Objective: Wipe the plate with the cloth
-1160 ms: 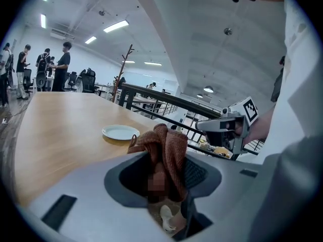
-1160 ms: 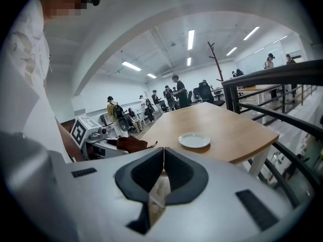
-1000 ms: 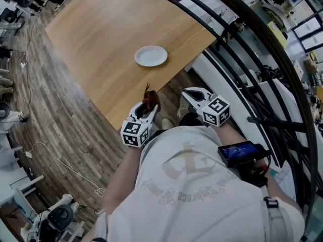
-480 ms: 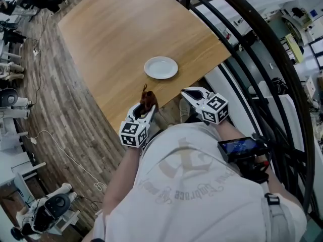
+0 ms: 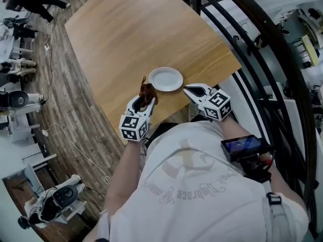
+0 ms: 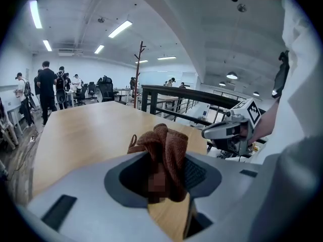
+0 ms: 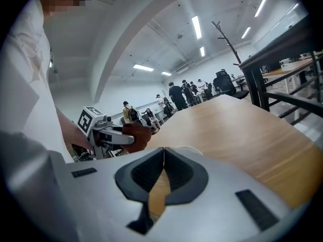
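Both forearms reach forward from the person's torso, holding the tools low over the near edge of the table (image 5: 126, 34). The left gripper (image 5: 145, 100) has its jaws clamped on a bunched brown cloth (image 5: 147, 91), which sticks up out of them in a crumpled tuft. The right gripper (image 5: 191, 89) has its jaws brought together tip to tip with nothing between them. The white plate (image 5: 165, 79) lies flat near the table's near edge, between the two sets of tips; the cloth is just beside its left rim, though whether they touch cannot be told. The table is pale wood with rounded corners, standing on a grey plank floor (image 5: 75, 110). A black railing (image 5: 242, 49) curves along the right side, close behind the right gripper. A cable (image 5: 75, 155) trails across the floor at left. Far across the open, strip-lit room stand several people (image 6: 48, 87) and a coat stand (image 6: 139, 69).
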### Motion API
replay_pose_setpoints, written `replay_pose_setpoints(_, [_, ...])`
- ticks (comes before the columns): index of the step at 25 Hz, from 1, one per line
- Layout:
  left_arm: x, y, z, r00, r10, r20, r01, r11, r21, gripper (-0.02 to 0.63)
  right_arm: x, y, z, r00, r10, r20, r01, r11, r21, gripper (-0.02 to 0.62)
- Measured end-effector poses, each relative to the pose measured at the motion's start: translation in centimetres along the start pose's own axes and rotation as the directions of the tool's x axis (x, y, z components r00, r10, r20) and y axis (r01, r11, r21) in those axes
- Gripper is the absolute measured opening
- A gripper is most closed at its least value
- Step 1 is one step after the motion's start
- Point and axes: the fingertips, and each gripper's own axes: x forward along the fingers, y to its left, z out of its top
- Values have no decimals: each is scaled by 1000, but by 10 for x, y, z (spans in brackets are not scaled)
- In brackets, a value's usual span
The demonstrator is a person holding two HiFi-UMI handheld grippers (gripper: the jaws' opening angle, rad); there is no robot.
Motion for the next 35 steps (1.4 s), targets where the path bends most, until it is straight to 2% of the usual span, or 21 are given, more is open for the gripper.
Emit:
replay_pose_setpoints(6, [34,24,8,997,47,-54,-47,999,3,169,15,-38,4,999,25,-22,-24,1000,19,15])
replay_pose_setpoints(12, [65,52,1,991,68,-118,-74,996,-51,169,23,-55,2,1000,-10,-17,11,998,58,15])
replay_pose_setpoints(17, [100,69,-3,983,64,-174,-72,997,-39,169,21,-70,-5,999,-34,5,33,993,112,15])
replay_pose_setpoints(19, [112,74,-2,979,64,-196,-70,997,-23,169,18,-76,-8,999,-48,6,47,991,126,15])
replay_pose_setpoints(23, [144,72,10,966,86,-243,-69,995,77,169,3,-96,-9,997,-69,24,65,986,155,15])
replay_pose_setpoints(26, [166,66,18,962,87,-259,-58,991,117,169,-11,-104,-16,996,-81,35,74,983,170,15])
replay_pose_setpoints(31, [193,66,7,936,51,-349,-10,993,120,169,-20,-114,-29,994,-102,40,92,976,195,15])
replay_pose_setpoints(35, [189,69,-2,917,38,-396,8,994,112,169,-18,-114,-33,993,-107,41,96,973,212,15])
